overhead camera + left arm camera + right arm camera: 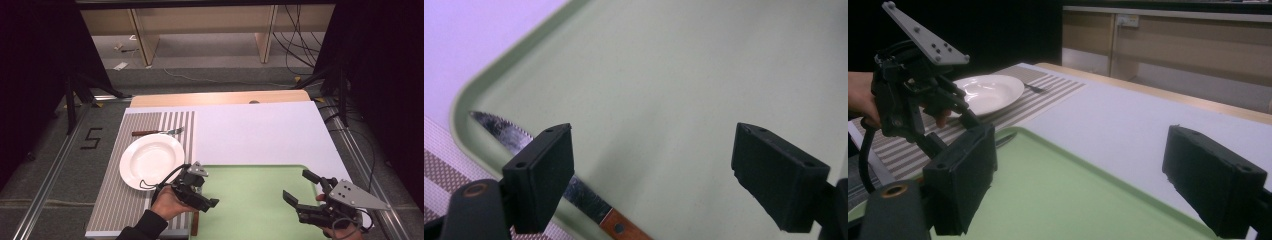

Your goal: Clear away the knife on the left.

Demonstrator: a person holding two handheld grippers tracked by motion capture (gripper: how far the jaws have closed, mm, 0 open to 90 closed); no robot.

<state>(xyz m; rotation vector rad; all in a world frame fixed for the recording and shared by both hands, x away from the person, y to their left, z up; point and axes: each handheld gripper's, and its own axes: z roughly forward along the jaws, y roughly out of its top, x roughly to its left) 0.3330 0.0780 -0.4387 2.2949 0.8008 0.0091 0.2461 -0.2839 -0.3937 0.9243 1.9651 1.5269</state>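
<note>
From above, a knife [195,223] is seen at the near left corner of a green tray [250,200], its wooden handle poking out below the left gripper [207,202], which is held over that corner with its fingers spread and nothing between them. The right gripper [297,187] is held over the tray's right side, fingers likewise spread and empty, well apart from the knife. A white plate [150,161] and a fork [157,132] lie on the striped mat [120,200] to the left, on the white-covered desk [260,130]. The left hand [167,202] is judged the nearer to the knife by far.

In the left gripper view, the knife [589,200] is shown lying on the tray [684,75] just inside its rounded corner, blade tip pointing up and left, handle down and right. Its long axis is seen crossing behind the left finger [541,177]; the right finger [776,175] stands well off over bare tray. The knife lies toward the left finger's side rather than centred in the gap, so any regrasp is judged to call for a shift that way. Open room is offered across the tray's middle; the raised rim and the mat [444,170] hem in the corner.

In the right gripper view, the gripper's own fingers [963,180] are shown wide apart over the tray [1058,195], nothing gripped. The left gripper [955,112] is seen farther off beside the plate [990,92], with the blade's tip [1005,139] just visible near the tray's edge.
</note>
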